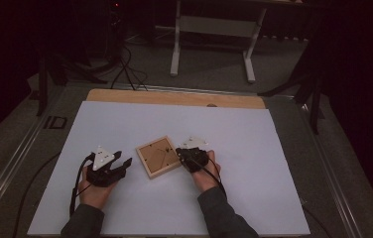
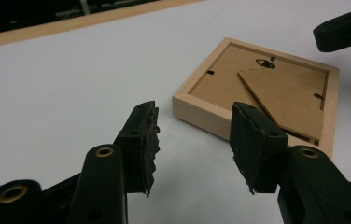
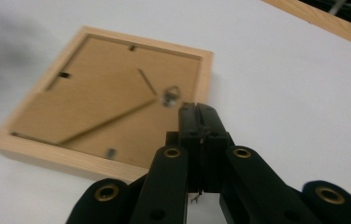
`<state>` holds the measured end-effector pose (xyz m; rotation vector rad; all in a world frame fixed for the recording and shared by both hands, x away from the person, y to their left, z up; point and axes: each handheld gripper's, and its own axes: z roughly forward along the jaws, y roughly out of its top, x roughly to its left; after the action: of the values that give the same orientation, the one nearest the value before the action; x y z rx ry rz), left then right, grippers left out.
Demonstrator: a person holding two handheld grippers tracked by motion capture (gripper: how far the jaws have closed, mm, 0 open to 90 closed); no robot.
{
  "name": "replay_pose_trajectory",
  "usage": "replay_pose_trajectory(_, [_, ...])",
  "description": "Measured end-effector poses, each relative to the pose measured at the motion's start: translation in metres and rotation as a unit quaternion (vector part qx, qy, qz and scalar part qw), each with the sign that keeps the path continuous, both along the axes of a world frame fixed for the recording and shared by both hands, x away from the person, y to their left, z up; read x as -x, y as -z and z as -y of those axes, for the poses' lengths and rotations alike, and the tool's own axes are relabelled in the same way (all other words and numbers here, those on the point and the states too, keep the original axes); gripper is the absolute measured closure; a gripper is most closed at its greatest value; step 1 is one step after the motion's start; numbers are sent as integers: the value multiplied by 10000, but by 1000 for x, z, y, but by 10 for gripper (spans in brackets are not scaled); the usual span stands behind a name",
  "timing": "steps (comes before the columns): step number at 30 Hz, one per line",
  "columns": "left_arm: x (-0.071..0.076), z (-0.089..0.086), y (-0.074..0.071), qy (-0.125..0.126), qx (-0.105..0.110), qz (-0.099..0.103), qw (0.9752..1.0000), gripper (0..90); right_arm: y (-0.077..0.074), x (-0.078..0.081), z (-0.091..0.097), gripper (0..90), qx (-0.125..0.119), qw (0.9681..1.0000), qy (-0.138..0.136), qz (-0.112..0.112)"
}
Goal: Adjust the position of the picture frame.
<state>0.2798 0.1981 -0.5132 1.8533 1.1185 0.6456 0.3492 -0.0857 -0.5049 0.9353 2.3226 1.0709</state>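
**Picture Frame Face Down Between Two Hand-Held Grippers**

A white board covered most of a wooden table and occupied the centre of the high view. The strip of bare wood ran along the board's far edge, in the upper half of the frame.

A wooden picture frame lay flat on the board, just below the centre of the high view, turned at an angle to the board's edges. It lay face down, with its brown backing panel up. A fold-out stand leg lay flat against the panel, and a small metal hanger sat near one edge of the panel. Small retaining tabs showed at the panel's edges.

The left gripper sat at the lower left of the frame in the high view, just beside the picture frame and apart from it. In the left gripper view its jaws stood apart, with bare board between them and the frame's near corner just beyond the tips. No earlier position is reported.

The right gripper sat at the frame's right corner in the high view. In the right gripper view its jaws were pressed together with nothing between them, and the tips lay over the frame's edge, near the hanger. Contact with the frame could not be determined.
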Motion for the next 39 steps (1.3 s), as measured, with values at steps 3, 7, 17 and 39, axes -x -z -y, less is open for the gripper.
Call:
replay_pose_trajectory(3, [-2, 9, 2, 76, -150, -28, 9999, 524, 3, -5, 4, 898, 10, 10000, 48, -21])
replay_pose_trajectory(7, [-6, 15, 6, 311, -150, -85, 9994, 628, 6, -10, 5, 898, 10, 9999, 77, -107])
replay_pose_trajectory(17, [-19, 21, 17, 334, -222, -527, 9978, 824, 13, -15, 7, 897, -68, 9992, -38, -384])
replay_pose_trajectory(39, [-24, 31, 22, 521, -436, -894, 9937, 897, 18, -4, 12, 898, 255, 9986, -144, -433])
